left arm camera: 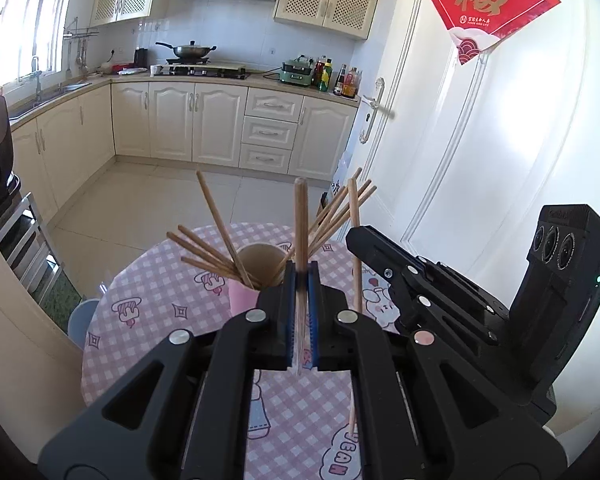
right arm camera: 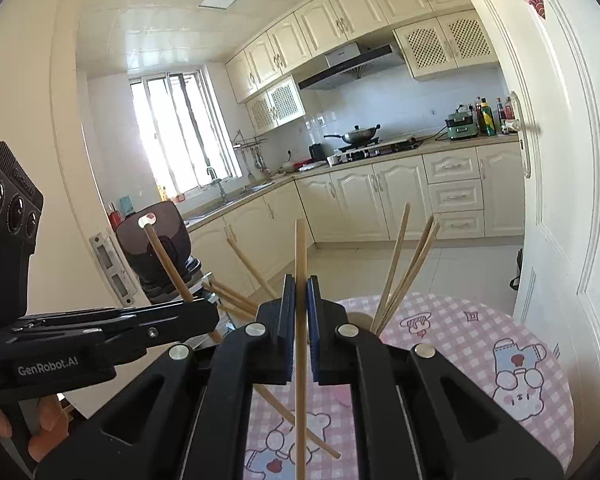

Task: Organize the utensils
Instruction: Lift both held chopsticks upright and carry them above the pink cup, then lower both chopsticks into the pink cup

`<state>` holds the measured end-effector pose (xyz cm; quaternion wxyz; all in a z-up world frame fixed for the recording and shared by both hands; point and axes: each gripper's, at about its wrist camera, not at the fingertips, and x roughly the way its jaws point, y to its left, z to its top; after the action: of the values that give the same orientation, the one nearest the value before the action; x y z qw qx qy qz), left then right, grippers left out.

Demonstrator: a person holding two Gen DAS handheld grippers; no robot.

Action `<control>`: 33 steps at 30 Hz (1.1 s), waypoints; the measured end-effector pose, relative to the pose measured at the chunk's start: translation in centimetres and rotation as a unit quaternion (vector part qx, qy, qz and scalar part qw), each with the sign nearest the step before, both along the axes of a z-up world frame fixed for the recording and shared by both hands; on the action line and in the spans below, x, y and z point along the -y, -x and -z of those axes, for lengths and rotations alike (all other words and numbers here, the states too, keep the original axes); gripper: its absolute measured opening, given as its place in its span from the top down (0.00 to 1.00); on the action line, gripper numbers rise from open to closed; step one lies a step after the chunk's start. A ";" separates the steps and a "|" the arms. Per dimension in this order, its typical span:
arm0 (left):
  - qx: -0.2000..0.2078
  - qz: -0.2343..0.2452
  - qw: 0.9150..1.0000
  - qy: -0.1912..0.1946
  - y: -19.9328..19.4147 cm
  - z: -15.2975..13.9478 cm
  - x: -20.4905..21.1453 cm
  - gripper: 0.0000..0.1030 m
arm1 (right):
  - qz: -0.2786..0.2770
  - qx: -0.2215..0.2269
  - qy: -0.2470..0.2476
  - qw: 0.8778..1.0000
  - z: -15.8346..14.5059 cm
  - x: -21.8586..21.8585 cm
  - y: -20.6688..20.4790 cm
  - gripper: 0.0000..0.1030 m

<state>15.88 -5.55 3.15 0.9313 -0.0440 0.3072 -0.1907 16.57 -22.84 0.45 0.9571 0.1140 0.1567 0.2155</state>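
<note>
A round table (left arm camera: 148, 340) wears a smooth pink-and-white checked cloth printed with cartoon figures. On it stands a pink cylindrical cup (left arm camera: 242, 298), thin wooden chopsticks (left arm camera: 204, 250) fanning from its mouth. The black left gripper (left arm camera: 301, 276) is clenched on one upright chopstick (left arm camera: 301, 220) between ribbed blue pads. The right gripper (right arm camera: 301, 292) likewise grasps its own stick (right arm camera: 300, 256).

Splayed chopsticks (left arm camera: 216, 252) ring the cup (left arm camera: 260, 266), crowding its open mouth
</note>
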 end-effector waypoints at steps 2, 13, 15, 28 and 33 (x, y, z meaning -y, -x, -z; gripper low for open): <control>0.010 0.000 1.000 -0.001 -0.4 -0.9 0.1 0.94 | 0.010 0.024 0.000 1.000 -0.6 0.0 -0.4 0.95; 0.077 -0.021 0.997 -0.006 -2.3 -5.1 -0.1 0.94 | 0.064 0.151 0.016 0.986 -2.4 -1.2 -3.8 0.95; 0.081 -0.023 0.996 -0.006 -3.0 -5.1 -0.1 0.94 | 0.067 0.164 0.019 0.984 -2.0 -1.5 -4.5 0.95; 0.084 -0.028 0.996 -0.005 -6.7 -3.5 0.1 0.94 | 0.078 0.188 0.014 0.979 -0.8 -1.7 -7.4 0.95; 0.069 -0.022 0.997 -0.007 -7.6 -1.8 0.6 0.94 | 0.075 0.190 0.013 0.979 -0.2 -1.6 -7.6 0.95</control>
<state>23.50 -6.16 4.95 0.9545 -0.0308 0.2428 -0.1704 24.22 -21.25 0.68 0.9843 0.0704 -0.0348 0.1584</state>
